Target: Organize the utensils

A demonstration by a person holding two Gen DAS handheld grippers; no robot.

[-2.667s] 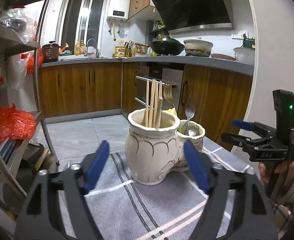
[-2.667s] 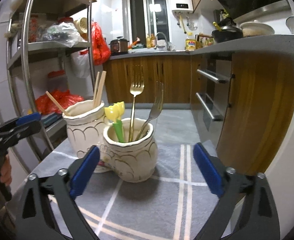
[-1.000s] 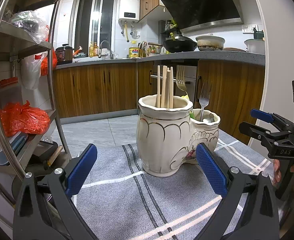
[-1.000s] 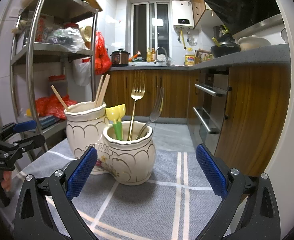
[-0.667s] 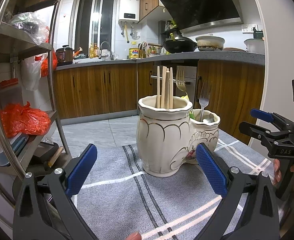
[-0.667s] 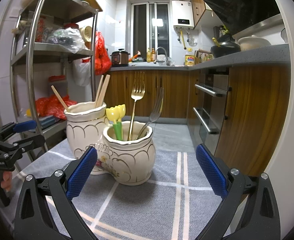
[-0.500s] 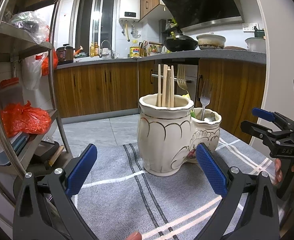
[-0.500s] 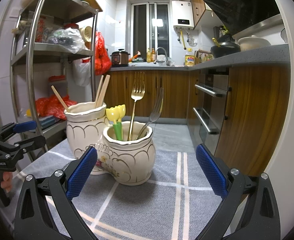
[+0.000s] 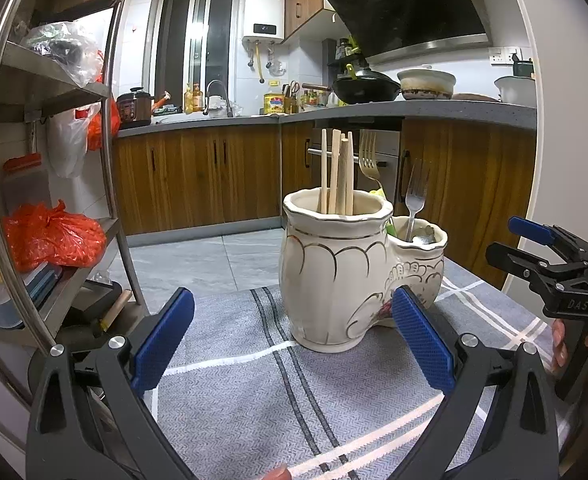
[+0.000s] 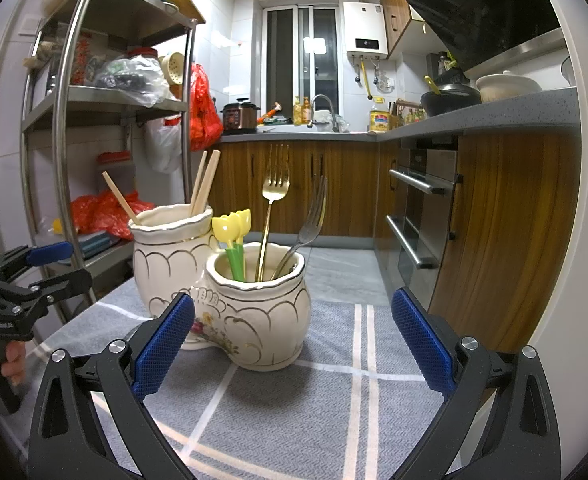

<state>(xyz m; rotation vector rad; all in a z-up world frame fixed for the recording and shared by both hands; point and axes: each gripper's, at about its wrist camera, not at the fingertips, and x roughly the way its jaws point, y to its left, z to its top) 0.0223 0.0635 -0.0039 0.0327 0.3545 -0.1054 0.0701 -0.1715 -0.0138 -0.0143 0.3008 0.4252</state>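
A cream pottery holder with two joined pots and thin gold lines [image 10: 221, 280] stands on a grey cloth with white and dark stripes [image 10: 354, 408]. The taller pot [image 9: 334, 276] holds pale wooden chopsticks [image 9: 336, 176] that poke straight up. The shorter pot [image 10: 259, 312] has little painted flowers on its side. In it stand a gold fork [image 10: 271, 216], a silver fork [image 10: 306, 224] and two small yellow picks with green stems [image 10: 233, 240]. The left gripper with blue pads [image 9: 289, 340] is spread wide and holds nothing. The right gripper with blue pads [image 10: 294, 340] is also spread wide and holds nothing. Both sit near the holder but do not touch it.
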